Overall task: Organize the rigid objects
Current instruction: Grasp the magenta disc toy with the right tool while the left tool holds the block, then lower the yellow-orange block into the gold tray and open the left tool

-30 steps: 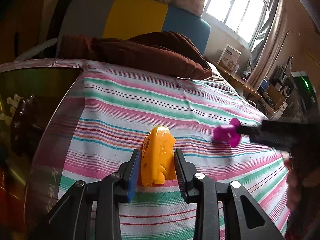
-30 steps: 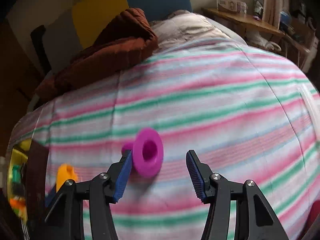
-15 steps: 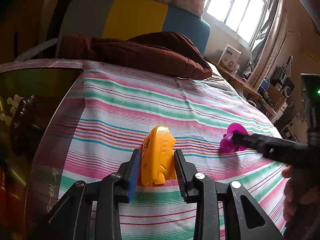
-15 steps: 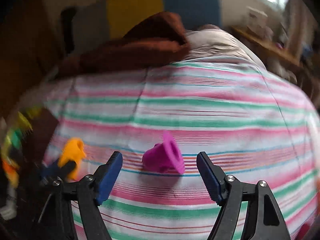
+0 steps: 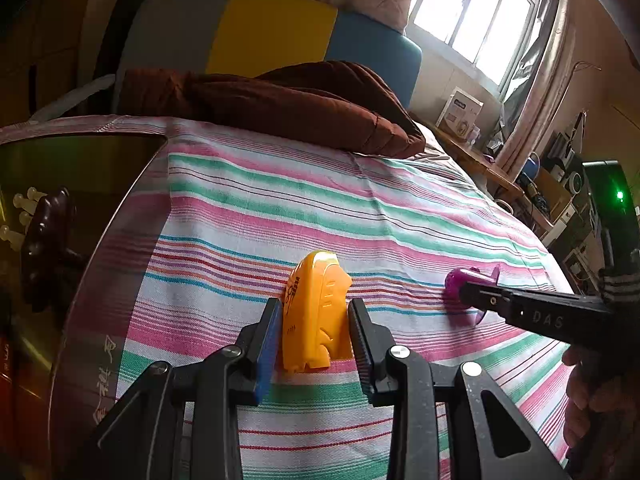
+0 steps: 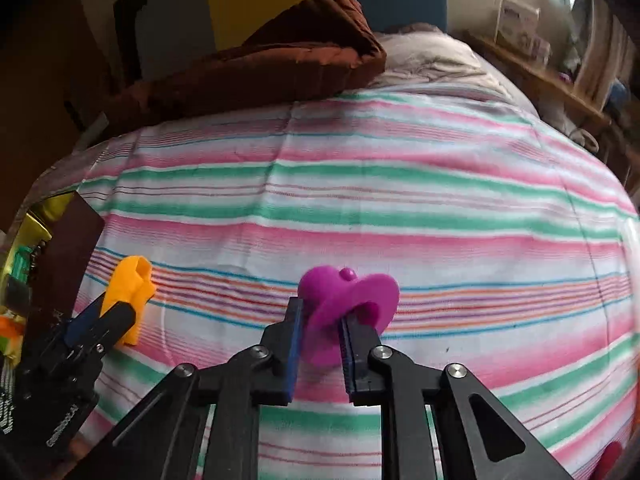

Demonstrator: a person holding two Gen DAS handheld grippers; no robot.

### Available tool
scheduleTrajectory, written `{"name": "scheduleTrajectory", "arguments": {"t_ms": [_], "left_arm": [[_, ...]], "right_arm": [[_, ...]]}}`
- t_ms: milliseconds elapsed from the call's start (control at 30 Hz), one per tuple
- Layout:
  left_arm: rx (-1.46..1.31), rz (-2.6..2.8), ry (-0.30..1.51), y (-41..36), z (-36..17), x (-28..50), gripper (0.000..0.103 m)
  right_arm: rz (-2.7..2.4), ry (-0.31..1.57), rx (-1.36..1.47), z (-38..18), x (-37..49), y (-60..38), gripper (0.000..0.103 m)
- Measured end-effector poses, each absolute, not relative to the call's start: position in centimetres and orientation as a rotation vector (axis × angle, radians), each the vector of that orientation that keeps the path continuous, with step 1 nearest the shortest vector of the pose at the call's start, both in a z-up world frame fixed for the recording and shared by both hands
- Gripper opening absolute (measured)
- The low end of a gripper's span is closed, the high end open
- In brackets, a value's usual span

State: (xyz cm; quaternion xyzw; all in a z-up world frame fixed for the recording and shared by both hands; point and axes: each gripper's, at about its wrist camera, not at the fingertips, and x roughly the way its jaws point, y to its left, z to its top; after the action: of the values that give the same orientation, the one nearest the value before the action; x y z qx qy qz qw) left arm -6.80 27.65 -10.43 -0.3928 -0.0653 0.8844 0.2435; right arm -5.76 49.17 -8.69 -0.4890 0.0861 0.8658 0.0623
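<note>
Two toys are grabbed, none put away: my left claw (image 5: 312,336) holds the orange toy (image 5: 314,312), my right claw (image 6: 320,344) pinches the purple toy (image 6: 348,300), both low over the bed (image 6: 440,200).

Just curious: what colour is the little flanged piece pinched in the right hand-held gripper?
Magenta-purple piece; it shows best in the right wrist view.

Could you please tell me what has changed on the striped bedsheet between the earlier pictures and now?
The right gripper has come down around the magenta flanged plastic piece and shut on its rim, where a second ago its jaws stood open around it. The piece has tipped over and now lies on the sheet. The left gripper has stayed clamped on the yellow plastic boat-shaped toy, unmoved, on the striped bedsheet.
</note>
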Motion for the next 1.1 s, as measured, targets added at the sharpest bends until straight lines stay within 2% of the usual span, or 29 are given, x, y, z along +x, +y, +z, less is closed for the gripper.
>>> {"name": "scheduleTrajectory", "arguments": {"t_ms": [300, 467, 567, 1100], "left_arm": [[-1.085, 2.392, -0.168, 27.3, -9.9, -5.9, 0.034], [-1.073, 2.373, -0.195, 26.5, -9.1, -4.8, 0.034], [-1.067, 2.360, -0.195, 26.2, -8.7, -4.0, 0.034], [-0.951, 2.371, -0.397, 18.7, -2.6, -2.5, 0.034]], "right_arm": [[2.659, 0.497, -1.432, -7.4, -4.7, 50.6, 0.014], [2.673, 0.768, -1.387, -7.0, -4.0, 52.3, 0.014], [2.676, 0.851, -1.365, -6.8, -3.8, 52.7, 0.014], [2.744, 0.782, -1.430, -7.3, -3.8, 50.0, 0.014]]}}
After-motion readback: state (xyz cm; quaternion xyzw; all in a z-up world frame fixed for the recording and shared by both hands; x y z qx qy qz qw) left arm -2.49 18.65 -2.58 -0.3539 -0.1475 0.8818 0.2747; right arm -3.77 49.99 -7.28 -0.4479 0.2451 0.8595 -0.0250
